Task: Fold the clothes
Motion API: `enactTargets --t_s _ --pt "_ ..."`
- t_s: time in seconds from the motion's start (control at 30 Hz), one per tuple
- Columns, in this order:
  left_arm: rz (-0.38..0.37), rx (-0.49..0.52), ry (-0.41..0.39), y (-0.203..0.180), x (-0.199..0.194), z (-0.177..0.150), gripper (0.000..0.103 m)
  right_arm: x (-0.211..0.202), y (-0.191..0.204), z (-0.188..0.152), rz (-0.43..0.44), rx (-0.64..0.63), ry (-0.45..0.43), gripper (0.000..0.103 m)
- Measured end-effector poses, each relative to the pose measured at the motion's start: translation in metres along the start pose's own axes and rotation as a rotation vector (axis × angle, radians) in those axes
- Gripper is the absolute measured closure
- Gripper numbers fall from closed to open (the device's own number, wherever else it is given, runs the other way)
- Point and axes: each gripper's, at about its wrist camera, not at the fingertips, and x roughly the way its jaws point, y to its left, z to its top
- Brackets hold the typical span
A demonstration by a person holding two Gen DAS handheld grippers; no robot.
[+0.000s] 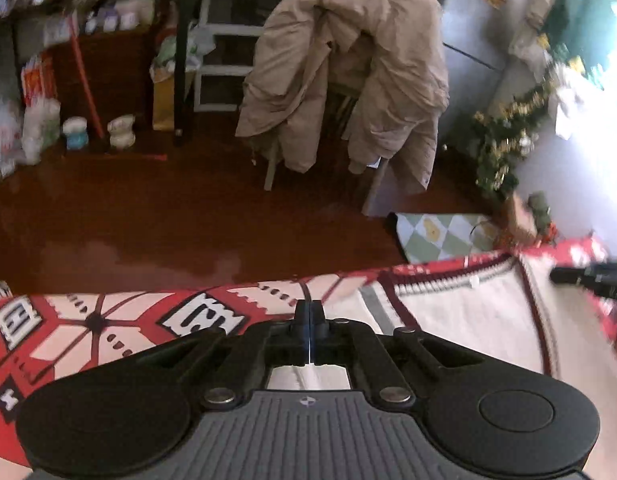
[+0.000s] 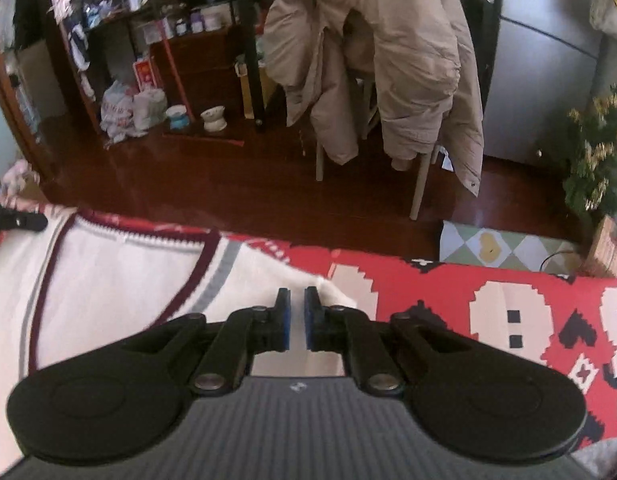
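left claw (image 1: 309,312) sits low in its own view, jaws pressed together with only a thin seam between them, nothing seen pinched at the tips. it hangs over a red patterned cover (image 1: 108,320) with cream and black blocky shapes. cream sweater (image 1: 468,320) with a maroon and grey striped v-neck lies flat on that cover, to the right of this claw. at the far right edge of that view the tip of the other claw pokes in over the sweater.

right claw (image 2: 296,304) is over the sweater's (image 2: 128,280) right-hand part, jaws with blue pads (image 2: 285,328) nearly clenched, a narrow gap showing between them. cream fabric shows through the gap; cannot tell if cloth is pinched. sweater fills the left half of this view, red cover (image 2: 468,288) the right half. left claw's tip shows at the far left edge, at the sweater's edge.

beyond the cover's far edge: dark reddish wood floor (image 1: 168,208), chair (image 2: 422,176) draped with a beige coat (image 1: 348,60), cluttered shelves (image 2: 180,40) at left, small green tree (image 1: 504,140) with gold trim at right, checked green mat (image 2: 500,248) on the floor near it, grey fridge (image 2: 548,80) behind.
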Motion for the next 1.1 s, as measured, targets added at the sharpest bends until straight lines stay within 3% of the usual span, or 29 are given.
enactTargets --t_s 0.2,0.3,0.37,0.53,0.63,0.8,1.1 --pt "-0.016 -0.068 -0.037 0.007 -0.045 -0.001 0.096 -0.026 -0.009 0.008 0.01 0.046 -0.041 0.091" --pt "-0.087 -0.05 0.001 0.0 -0.074 -0.022 0.096 -0.058 -0.001 -0.002 0.023 -0.003 -0.036 0.091" --pt "-0.131 -0.023 0.032 -0.007 -0.092 -0.04 0.097 -0.082 0.007 -0.018 0.049 -0.042 -0.02 0.091" --pt "-0.125 0.027 0.098 -0.011 -0.101 -0.087 0.097 -0.12 0.021 -0.067 0.076 -0.079 0.049 0.092" --pt "-0.115 0.006 0.081 0.003 -0.095 -0.101 0.099 -0.126 0.027 -0.094 0.067 -0.115 0.088 0.092" --pt "-0.116 -0.049 0.036 0.013 -0.08 -0.089 0.1 -0.117 0.022 -0.108 0.071 -0.098 0.104 0.093" --pt "-0.017 -0.042 0.011 0.012 -0.052 -0.05 0.098 -0.08 0.02 -0.072 0.073 -0.094 0.057 0.096"
